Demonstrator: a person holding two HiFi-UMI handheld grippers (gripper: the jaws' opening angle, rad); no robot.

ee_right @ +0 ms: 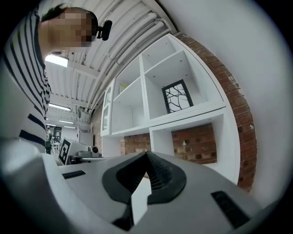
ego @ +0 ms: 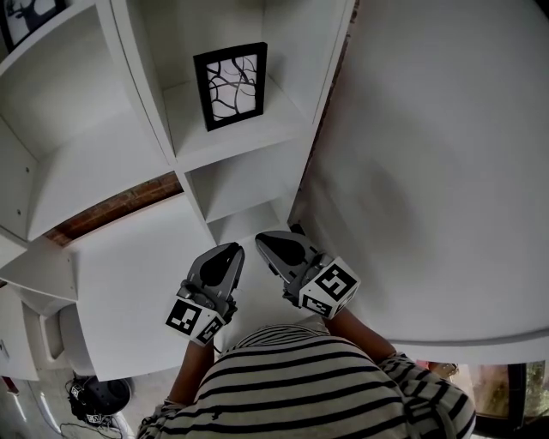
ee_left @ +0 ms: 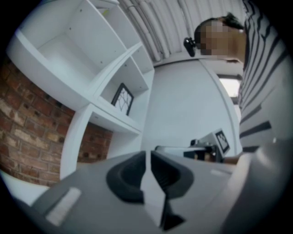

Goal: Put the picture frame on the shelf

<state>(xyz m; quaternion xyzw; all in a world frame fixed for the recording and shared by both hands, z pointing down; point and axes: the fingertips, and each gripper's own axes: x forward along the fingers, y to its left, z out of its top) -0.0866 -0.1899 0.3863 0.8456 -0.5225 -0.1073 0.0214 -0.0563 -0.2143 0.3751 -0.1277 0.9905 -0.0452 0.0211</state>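
Note:
A black picture frame [ego: 230, 86] with a branch pattern stands upright in a cubby of the white shelf unit [ego: 232, 146]. It also shows in the left gripper view [ee_left: 122, 98] and in the right gripper view [ee_right: 177, 96]. Both grippers hang low in front of the shelf, close to my striped shirt and well below the frame. My left gripper [ego: 233, 250] is shut with nothing between its jaws [ee_left: 147, 153]. Beside it, my right gripper [ego: 262, 240] is shut and empty too [ee_right: 146, 154]. The two sit side by side, tips toward the shelf.
A brick wall [ee_right: 197, 141] shows behind the open lower cubbies. A plain white wall [ego: 429, 154] rises to the shelf's right. Another dark frame [ego: 30, 17] sits in the top left cubby. A black object [ego: 99, 399] lies on the floor at lower left.

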